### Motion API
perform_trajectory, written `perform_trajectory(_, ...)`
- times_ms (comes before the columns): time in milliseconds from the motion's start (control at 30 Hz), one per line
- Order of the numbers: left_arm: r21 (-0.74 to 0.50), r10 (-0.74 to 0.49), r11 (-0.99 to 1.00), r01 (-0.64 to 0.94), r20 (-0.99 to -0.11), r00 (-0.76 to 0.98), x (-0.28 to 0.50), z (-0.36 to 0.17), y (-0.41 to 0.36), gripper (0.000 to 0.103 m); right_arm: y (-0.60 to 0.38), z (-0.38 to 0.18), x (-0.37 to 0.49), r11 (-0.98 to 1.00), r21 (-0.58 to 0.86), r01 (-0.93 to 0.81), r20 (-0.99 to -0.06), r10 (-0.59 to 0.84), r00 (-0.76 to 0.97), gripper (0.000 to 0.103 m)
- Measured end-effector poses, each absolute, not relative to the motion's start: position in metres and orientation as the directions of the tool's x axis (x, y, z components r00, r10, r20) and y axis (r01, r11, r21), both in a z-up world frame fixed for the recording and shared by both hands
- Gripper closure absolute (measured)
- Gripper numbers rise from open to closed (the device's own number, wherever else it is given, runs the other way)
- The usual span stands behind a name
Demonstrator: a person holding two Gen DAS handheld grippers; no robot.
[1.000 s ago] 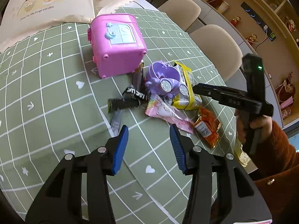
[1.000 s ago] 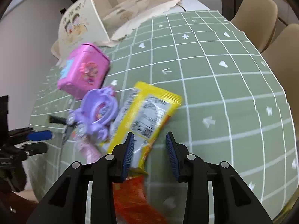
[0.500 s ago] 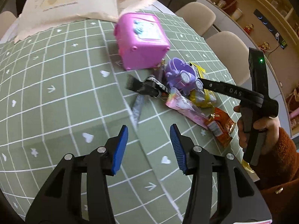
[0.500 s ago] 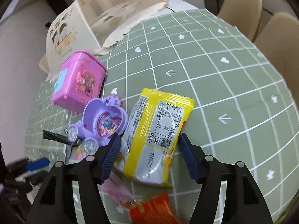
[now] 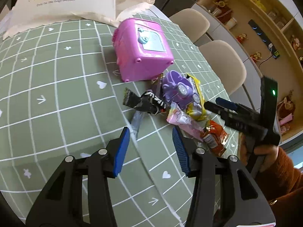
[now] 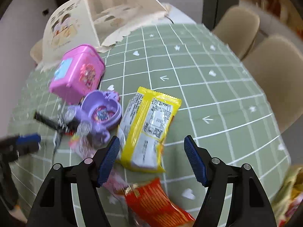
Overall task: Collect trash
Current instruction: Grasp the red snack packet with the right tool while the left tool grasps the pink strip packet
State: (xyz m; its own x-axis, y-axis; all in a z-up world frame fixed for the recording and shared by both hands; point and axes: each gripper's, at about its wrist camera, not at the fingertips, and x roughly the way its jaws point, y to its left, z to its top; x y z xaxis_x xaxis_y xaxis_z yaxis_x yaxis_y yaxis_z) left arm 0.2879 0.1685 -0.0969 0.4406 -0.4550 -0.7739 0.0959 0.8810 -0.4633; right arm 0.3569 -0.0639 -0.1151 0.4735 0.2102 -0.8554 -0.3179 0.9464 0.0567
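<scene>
1. Right gripper [image 6: 151,158]: jaws spread wide, nothing held. It hangs over the near end of the yellow wrapper [image 6: 149,126], which lies flat on the green grid tablecloth [image 6: 217,87] between the line of the two pads without touching them.
2. Yellow wrapper: back face up, with a silver panel of dense small print and a barcode; the text is not legible.
3. Orange-red wrapper [image 6: 153,202] lies just below the jaws, blurred.
4. Left gripper [image 5: 149,147]: jaws about half open, empty, above bare cloth; a clear wrapper strip [image 5: 137,120] lies just ahead of its pads.
5. Black wrapper [image 5: 144,102] carries white lettering, unreadable. The pink wrapper [image 5: 181,119] touches the purple toy carriage [image 5: 178,90].
6. Pink toy box [image 5: 142,51] stands beyond the pile.
7. Cream bag [image 5: 62,0] at the far edge bears one printed line, too small to read.
</scene>
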Motion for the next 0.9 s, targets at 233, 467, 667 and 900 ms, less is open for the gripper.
perform_trajectory(233,-0.444,-0.437,0.891,0.093,-0.785,0.44,0.276,-0.102,0.142,0.058,-0.077,-0.117,0.327,0.907,0.143,-0.395,-0.853,0.316,0.416,0.036)
perform_trajectory(467,-0.444,-0.408,0.896,0.023,-0.8,0.439,0.261,-0.101,0.106,0.058,-0.105,-0.122,0.298,0.881,0.175,-0.439,-0.869,0.347,0.352,0.063)
perform_trajectory(667,-0.491,-0.406,0.868,-0.077,-0.79,0.46,0.279,-0.104,0.08,0.058,-0.135,-0.088,0.28,0.895,0.168,-0.414,-0.82,0.36,0.446,0.065)
perform_trajectory(900,-0.396,-0.26,0.896,-0.199,-0.833,0.489,0.306,-0.111,0.057,0.058,-0.173,-0.072,0.264,0.917,0.154,-0.367,-0.802,0.333,0.495,0.065)
